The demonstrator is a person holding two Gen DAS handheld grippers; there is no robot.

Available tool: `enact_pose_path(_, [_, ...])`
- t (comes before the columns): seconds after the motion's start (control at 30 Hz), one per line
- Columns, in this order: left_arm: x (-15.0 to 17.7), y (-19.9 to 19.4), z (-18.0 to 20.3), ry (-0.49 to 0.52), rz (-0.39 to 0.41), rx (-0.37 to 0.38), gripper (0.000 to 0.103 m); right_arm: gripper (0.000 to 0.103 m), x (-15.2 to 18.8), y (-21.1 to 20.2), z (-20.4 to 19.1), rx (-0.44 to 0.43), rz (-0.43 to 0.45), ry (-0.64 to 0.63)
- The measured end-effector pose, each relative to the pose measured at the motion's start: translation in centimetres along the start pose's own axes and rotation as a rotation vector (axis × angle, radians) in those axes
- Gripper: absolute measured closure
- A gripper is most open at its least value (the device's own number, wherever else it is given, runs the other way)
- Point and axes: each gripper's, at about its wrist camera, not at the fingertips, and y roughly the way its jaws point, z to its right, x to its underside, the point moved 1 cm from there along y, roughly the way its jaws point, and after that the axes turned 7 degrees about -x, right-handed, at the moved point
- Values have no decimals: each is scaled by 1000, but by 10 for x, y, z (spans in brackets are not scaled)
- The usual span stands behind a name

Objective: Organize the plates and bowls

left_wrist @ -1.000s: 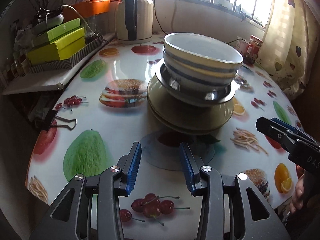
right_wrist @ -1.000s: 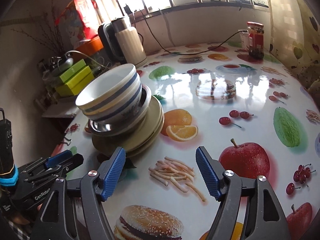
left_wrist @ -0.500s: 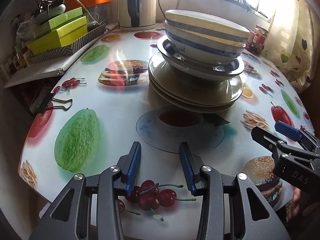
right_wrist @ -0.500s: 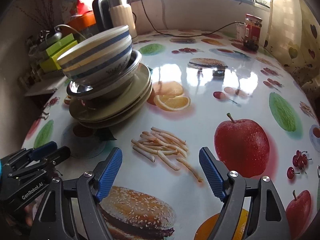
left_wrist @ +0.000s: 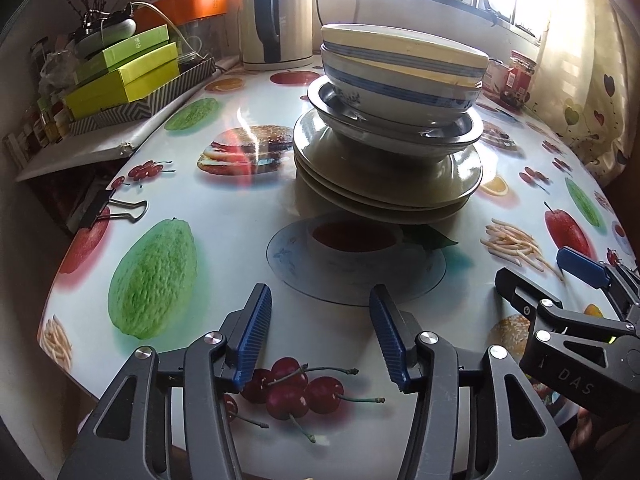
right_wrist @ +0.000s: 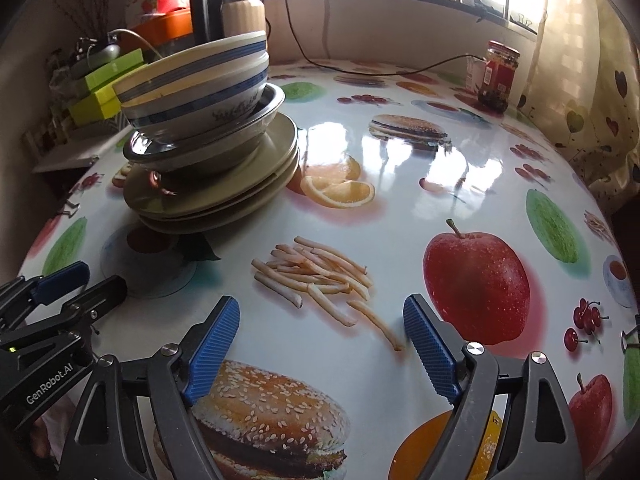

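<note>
On glossy fruit-print oilcloth [right_wrist: 400, 184], the leaning bowl-and-plate stack [left_wrist: 392, 120] could be toppled if nudged by the left gripper [left_wrist: 320, 332] or right gripper [right_wrist: 320, 344] (both spread wide, empty).

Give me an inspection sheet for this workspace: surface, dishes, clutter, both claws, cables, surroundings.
Surface: round table with glossy fruit-and-burger print cover.
Job's things: two striped bowls nested in a metal bowl, atop stacked plates.
Clutter: binder clip, jar, kettle, green boxes.
Grippers: left claw open, empty; right claw open, empty.
Cables: black cord along the table's far edge.
Surroundings: windows, curtain.
</note>
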Motion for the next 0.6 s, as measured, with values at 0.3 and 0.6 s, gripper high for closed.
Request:
enact_pose_path(0.3, [3,-1,1,-9,13,-5,48,11,3,0,-3,12,15,-2])
enact_pose_path(0.6, [3,-1,1,-6,17,-5,45,9,4,0,-4,13,18,-4])
